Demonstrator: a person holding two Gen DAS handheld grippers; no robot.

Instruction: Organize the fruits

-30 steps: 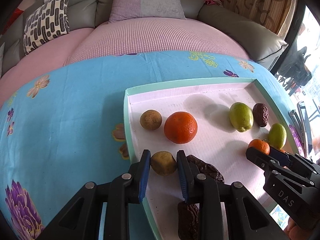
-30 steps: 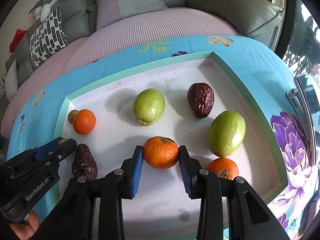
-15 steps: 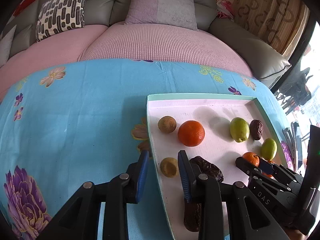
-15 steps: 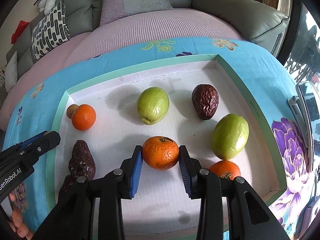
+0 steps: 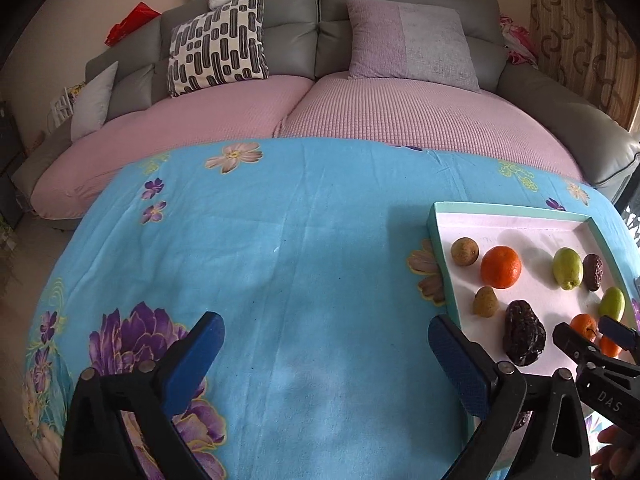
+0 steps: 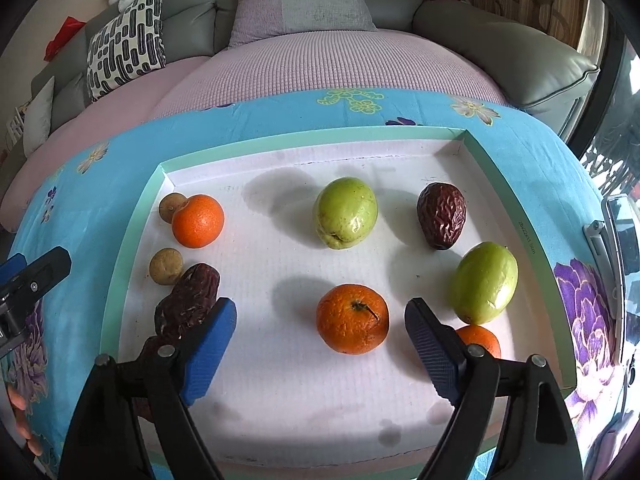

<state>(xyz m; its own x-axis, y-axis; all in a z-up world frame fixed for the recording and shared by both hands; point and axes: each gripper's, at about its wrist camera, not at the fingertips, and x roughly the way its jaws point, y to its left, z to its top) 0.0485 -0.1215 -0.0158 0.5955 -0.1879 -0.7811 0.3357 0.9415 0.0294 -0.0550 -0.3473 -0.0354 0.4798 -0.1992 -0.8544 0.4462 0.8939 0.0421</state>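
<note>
A white tray with a mint-green rim lies on a blue flowered cloth. In it are an orange, a second orange, a third orange partly behind my right finger, two green fruits, dark wrinkled dates and two small brown fruits. My right gripper is open, its jaws either side of the near orange without touching it. My left gripper is open and empty over the cloth, left of the tray.
The blue cloth covers the table. A grey sofa with pink cover and cushions stands behind. A metal-framed object lies at the table's right edge. The left gripper's tip shows in the right wrist view.
My right gripper has opened and let go of the near orange, which rests on the tray. My left gripper has opened and pulled back left, off the tray, leaving the small brown fruit there.
</note>
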